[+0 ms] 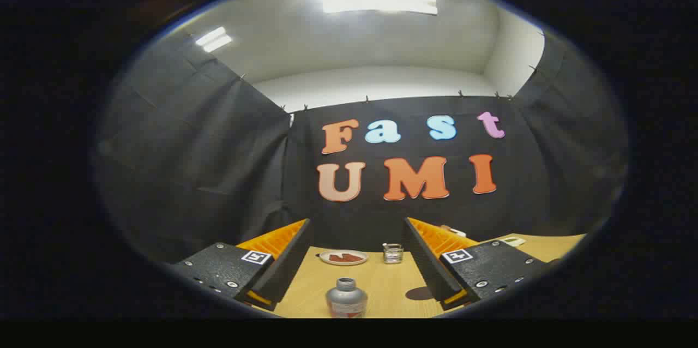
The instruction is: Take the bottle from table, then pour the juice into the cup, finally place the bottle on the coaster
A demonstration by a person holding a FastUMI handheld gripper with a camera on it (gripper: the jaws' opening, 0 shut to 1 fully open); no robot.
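between the spread fingers of the level gripper (357,266) stands the bottle (346,298), base cut off; cup (392,253) and coaster (343,257) lie beyond.

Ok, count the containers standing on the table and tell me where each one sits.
2. The grey bottle stands upright between the open gripper's fingers, untouched. The small clear glass cup stands beyond it near the back wall, beside the coaster. The gripper's fingers may hide more.

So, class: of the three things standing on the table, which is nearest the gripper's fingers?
The grey bottle, standing between the open fingers. The coaster and glass cup sit farther back.
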